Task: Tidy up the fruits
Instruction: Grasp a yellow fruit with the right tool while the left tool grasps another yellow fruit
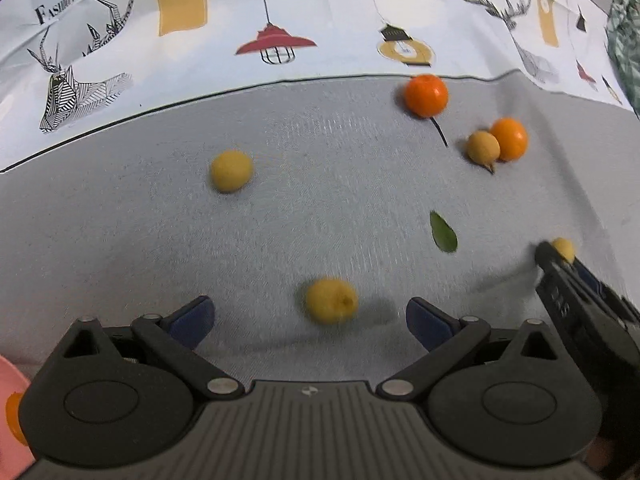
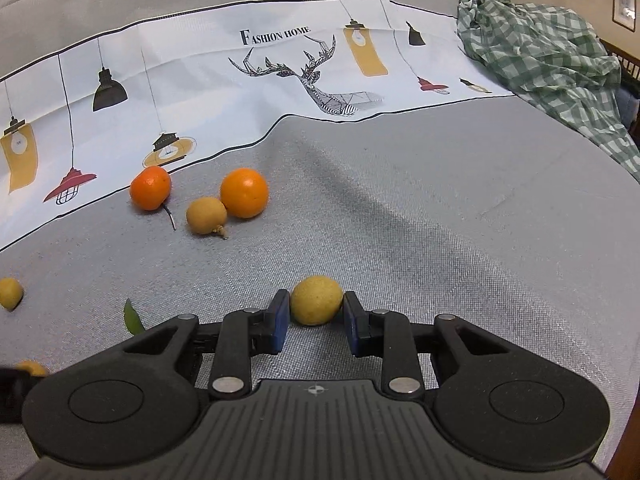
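Small fruits lie scattered on a grey tablecloth [image 1: 280,200]. My left gripper [image 1: 310,320] is open and points steeply down; a yellow fruit [image 1: 331,300] lies between its blue pads, touching neither. My right gripper [image 2: 316,308] is shut on another yellow fruit [image 2: 317,300], which rests low on the cloth; it also shows at the right edge of the left wrist view, as the right gripper [image 1: 560,264] with that fruit [image 1: 563,249]. Farther off lie two oranges [image 1: 426,95] [image 1: 509,139], a tan fruit [image 1: 483,147] touching one of them, and a loose yellow fruit [image 1: 231,171].
A green leaf [image 1: 443,232] lies on the cloth between the grippers. A pink object [image 1: 12,400] with an orange fruit [image 1: 14,420] by it shows at the lower left. A white printed band [image 2: 280,60] crosses the far cloth, and a crumpled green checked cloth [image 2: 540,52] lies far right.
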`<state>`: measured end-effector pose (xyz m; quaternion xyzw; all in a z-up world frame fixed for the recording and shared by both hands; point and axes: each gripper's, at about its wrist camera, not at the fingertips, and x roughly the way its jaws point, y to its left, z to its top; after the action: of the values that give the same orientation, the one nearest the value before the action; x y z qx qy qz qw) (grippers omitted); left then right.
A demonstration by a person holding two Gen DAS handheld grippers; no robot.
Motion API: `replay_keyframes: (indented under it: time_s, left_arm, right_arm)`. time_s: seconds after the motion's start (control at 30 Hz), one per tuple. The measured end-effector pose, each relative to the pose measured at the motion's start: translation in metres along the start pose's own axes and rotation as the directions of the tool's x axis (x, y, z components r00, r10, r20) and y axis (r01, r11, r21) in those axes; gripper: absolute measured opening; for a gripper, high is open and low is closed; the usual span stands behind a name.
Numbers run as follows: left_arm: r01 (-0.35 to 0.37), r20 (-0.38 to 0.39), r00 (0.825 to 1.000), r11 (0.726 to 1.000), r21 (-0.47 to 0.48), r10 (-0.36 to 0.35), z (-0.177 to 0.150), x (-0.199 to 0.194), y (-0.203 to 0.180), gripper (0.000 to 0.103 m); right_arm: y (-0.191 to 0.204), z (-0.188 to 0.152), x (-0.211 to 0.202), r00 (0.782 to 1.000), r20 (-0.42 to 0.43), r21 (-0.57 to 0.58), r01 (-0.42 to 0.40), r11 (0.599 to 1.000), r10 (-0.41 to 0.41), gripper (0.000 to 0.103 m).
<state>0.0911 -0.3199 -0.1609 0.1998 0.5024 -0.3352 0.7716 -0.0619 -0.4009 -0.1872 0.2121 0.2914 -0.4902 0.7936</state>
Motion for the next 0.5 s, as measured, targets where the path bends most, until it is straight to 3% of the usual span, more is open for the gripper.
replay_keyframes:
  time_s: [0.03,0.1,0.33,0.5]
  left_arm:
    - [-0.004,-0.001,1.0,1.0,-0.008,0.004,0.0,0.001,0.0,0.07]
    - [-0.031,0.002,1.0,1.0,-0.003,0.031,0.001,-0.004,0.002,0.027]
    - [-0.048,0.035,0.998,0.998,-0.042,0.049,-0.005,-0.041,0.018,0.027]
    - [-0.09,0.105,0.99,0.994,-0.068,0.097,-0.03,-0.108,0.039,0.027]
  right_arm:
    - [0.001,0.001,0.0,1.0,0.001,-0.001,0.002,1.0,-0.002,0.03]
    - [0.002,-0.001,-0.001,1.0,0.003,-0.003,0.006,1.0,-0.006,0.03]
    - [0.001,0.001,-0.006,0.999,0.027,0.028,-0.031,0.999,0.031,0.029]
    - [0.002,0.004,-0.027,0.987,0.122,-0.002,-0.105,0.994,0.104,0.029]
